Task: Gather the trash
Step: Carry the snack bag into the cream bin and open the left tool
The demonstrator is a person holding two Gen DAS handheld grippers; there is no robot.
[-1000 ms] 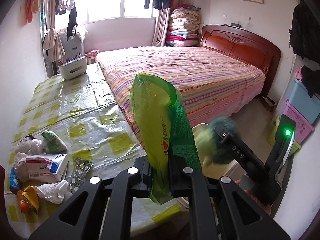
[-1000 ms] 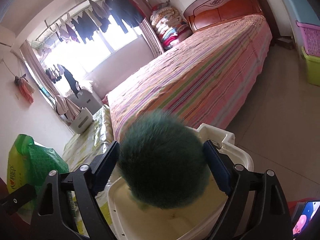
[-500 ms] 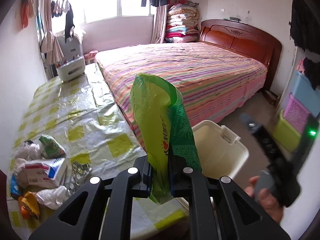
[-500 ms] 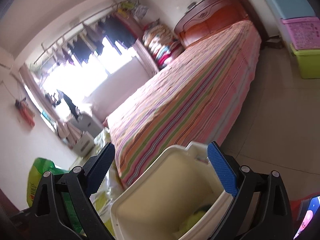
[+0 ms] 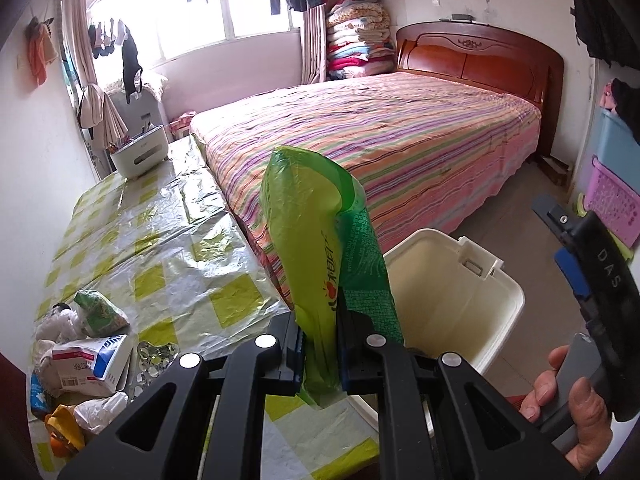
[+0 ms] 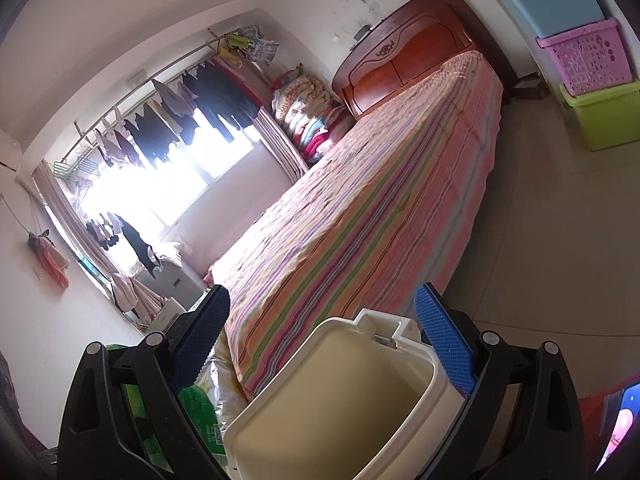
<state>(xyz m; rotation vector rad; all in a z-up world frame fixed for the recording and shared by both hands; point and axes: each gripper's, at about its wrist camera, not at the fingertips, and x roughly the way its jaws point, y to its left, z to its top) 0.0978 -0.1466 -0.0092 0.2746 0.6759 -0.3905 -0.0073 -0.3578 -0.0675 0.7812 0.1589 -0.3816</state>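
The left tongs (image 5: 320,354) are clamped on a green plastic bag (image 5: 320,256), pinching it low down so that most of it stands up between the fingers, crumpled and open at the top, with a short tail hanging below the pads. The bag sits over the edge of the desk (image 5: 160,240), just beside the cream trash bin (image 5: 508,292), which stands on the floor in the gap between desk and bed (image 5: 380,136).

The right tongs (image 6: 320,340) stand wide apart with nothing between their blue pads (image 6: 444,344). They hang above the bin (image 6: 280,408), whose open mouth fills the lower middle of the right wrist view. From the left wrist view, the right tool shows at the far right edge, gripped by a hand (image 5: 568,396).

The bin's inside looks mostly bare along its walls; I cannot make out what lies at the bottom.

On the desk, covered in a shiny yellow-and-white checked cloth, more rubbish is piled at the near left corner: a small green packet (image 5: 100,312), a white and blue paper carton (image 5: 92,364), a crumpled white plastic wrap (image 5: 100,408), an orange wrapper (image 5: 60,432) and a scatter of silvery foil bits (image 5: 156,352). A white basket (image 5: 138,152) stands at the far end of the desk, near the window.
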